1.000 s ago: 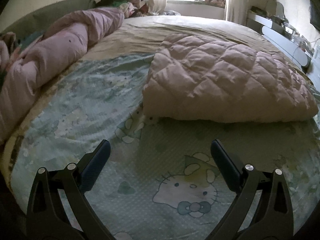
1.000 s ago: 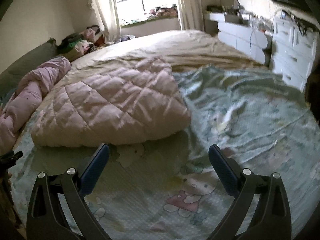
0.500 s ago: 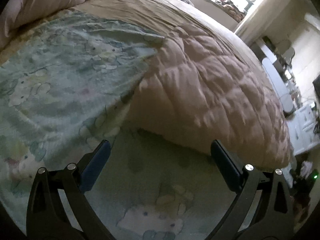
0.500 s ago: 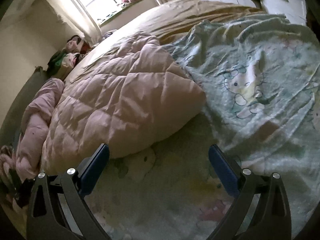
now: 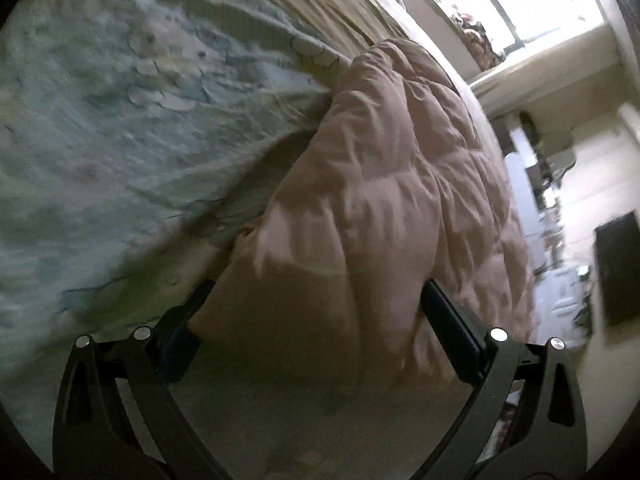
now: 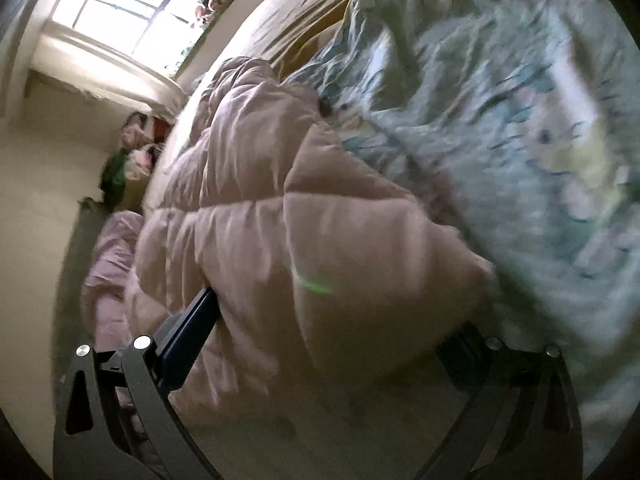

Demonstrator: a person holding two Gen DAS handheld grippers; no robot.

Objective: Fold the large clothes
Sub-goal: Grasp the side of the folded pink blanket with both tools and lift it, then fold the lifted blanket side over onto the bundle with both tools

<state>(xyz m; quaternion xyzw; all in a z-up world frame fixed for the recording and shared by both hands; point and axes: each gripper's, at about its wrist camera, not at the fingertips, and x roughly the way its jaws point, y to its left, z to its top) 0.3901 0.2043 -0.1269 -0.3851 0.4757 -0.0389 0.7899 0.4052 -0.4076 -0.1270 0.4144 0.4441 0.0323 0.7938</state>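
Pink quilted padded garment, folded into a puffy bundle, lies on the bed right ahead of both grippers. Left gripper has its fingers spread wide, and one corner of the bundle bulges into the gap between them, the left finger partly hidden behind the fabric. Right gripper is spread wide too, straddling the opposite corner, its right fingertip tucked out of sight under the padding. Neither is clamped down. Beyond the bundle a pale green cartoon-print bedsheet spreads over the bed, wrinkled and blurred. Far ahead of the right gripper a bright window glows.
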